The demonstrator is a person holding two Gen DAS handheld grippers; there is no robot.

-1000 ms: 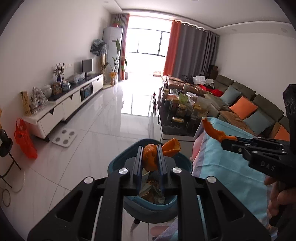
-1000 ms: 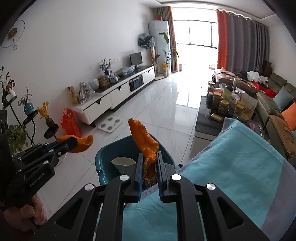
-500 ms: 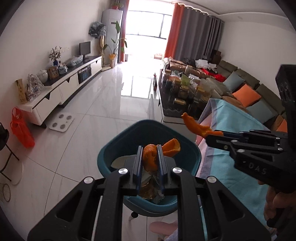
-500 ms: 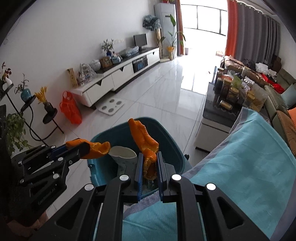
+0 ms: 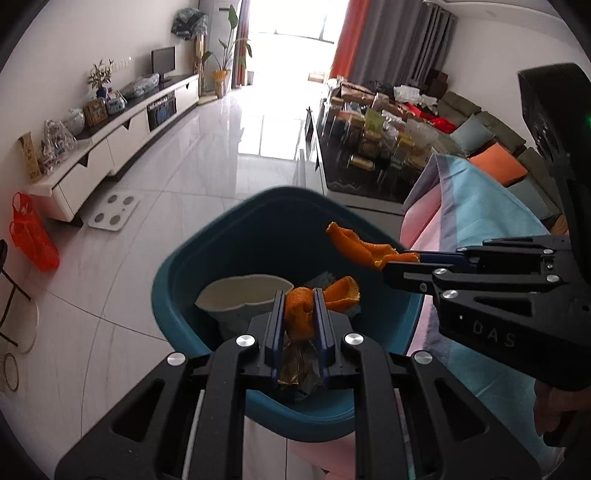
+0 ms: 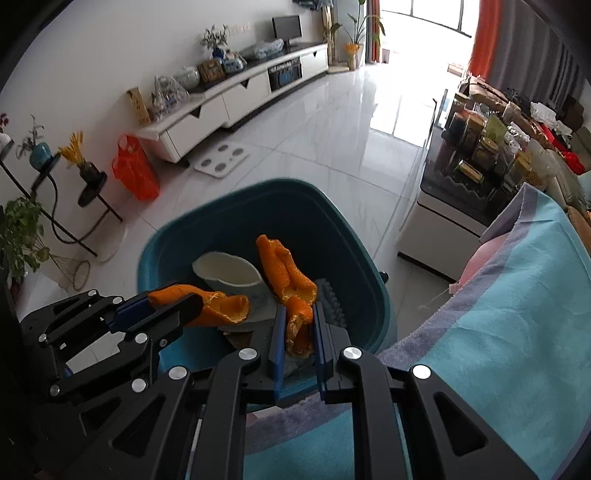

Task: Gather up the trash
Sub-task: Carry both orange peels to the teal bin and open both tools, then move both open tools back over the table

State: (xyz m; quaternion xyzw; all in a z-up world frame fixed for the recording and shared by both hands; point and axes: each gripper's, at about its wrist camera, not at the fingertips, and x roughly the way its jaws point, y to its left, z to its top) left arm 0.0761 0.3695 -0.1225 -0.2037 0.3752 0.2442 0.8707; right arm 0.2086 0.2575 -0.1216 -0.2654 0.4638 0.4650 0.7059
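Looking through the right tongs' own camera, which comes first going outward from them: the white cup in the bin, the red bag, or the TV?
1. White cup, inside the teal bin, just ahead of the right tongs.
2. Red bag, on the floor, left.
3. TV, on the far cabinet.

Below me the white glossy floor (image 5: 155,206) carries the teal bin (image 5: 192,273), a white bathroom scale (image 5: 114,214) and an orange bag (image 5: 33,240) (slumped by the low white TV cabinet (image 5: 110,147)). To my right, a turquoise cloth (image 6: 517,332) covers the table beside the bin.
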